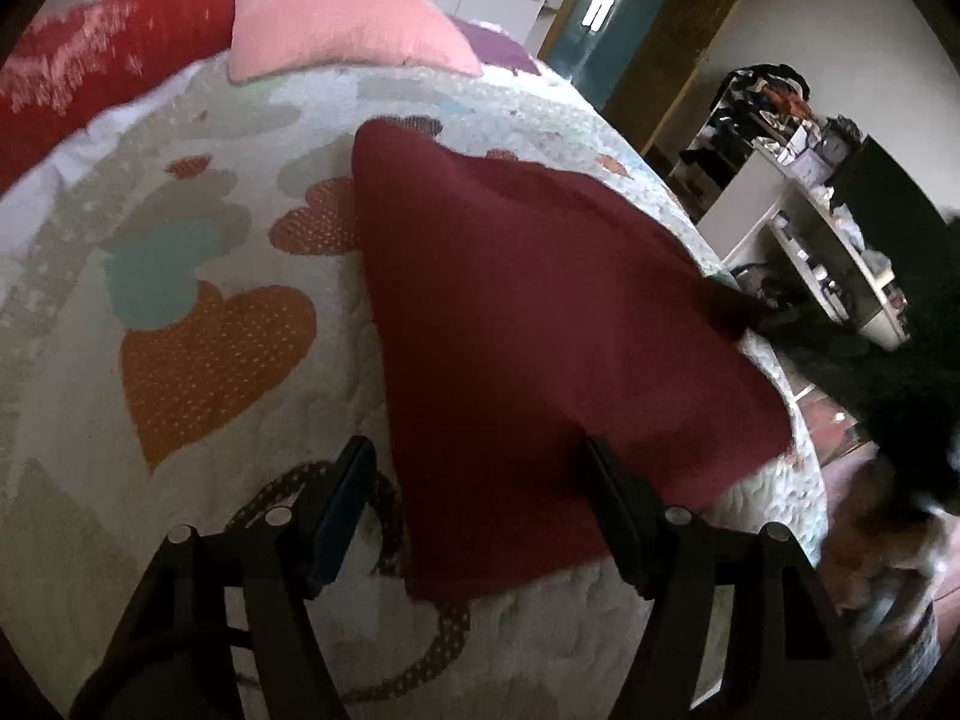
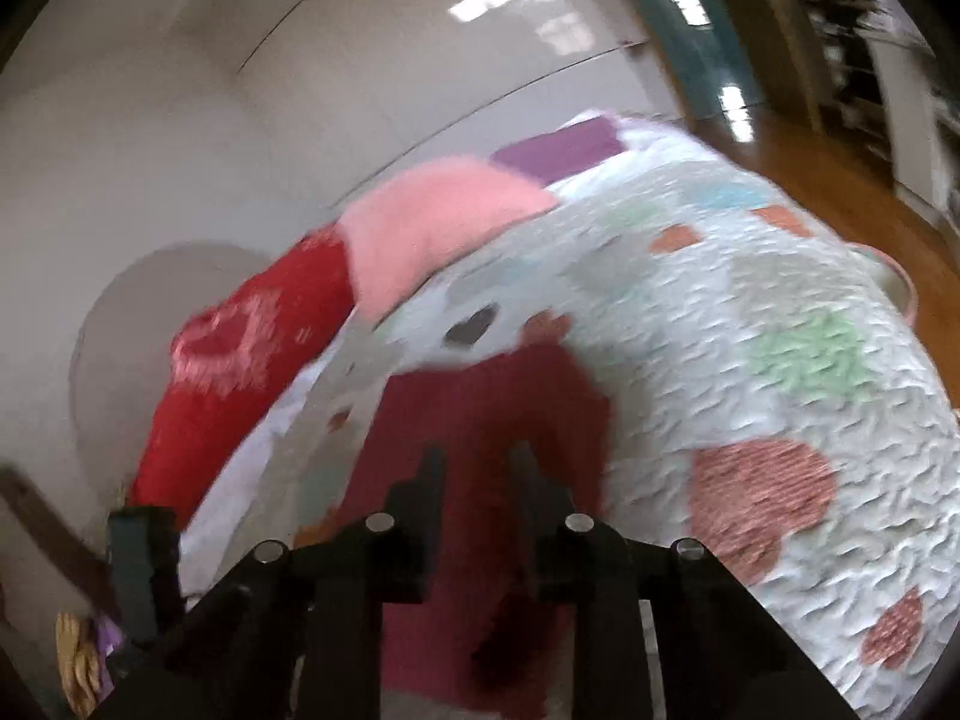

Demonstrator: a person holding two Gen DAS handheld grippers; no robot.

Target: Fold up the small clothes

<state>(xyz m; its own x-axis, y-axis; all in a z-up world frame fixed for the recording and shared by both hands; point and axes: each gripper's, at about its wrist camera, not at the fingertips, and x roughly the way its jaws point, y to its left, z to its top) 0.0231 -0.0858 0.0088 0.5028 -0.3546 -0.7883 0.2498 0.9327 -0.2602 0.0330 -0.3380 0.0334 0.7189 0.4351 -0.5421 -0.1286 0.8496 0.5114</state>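
On the bed (image 1: 198, 240), a maroon cloth (image 1: 540, 312) lies spread over the heart-print quilt, reaching its edge. Your left gripper (image 1: 477, 504) hovers above the cloth's near end, jaws wide. Your right gripper (image 2: 477, 468) hangs over the cloth too, jaws narrow; the blur hides whether they pinch fabric. A pink pillow (image 1: 342, 12) rests beyond.

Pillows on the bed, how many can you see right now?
2. A red pillow lies at the head of the bed, with a pink pillow right beside it. Others may be hidden outside the views.
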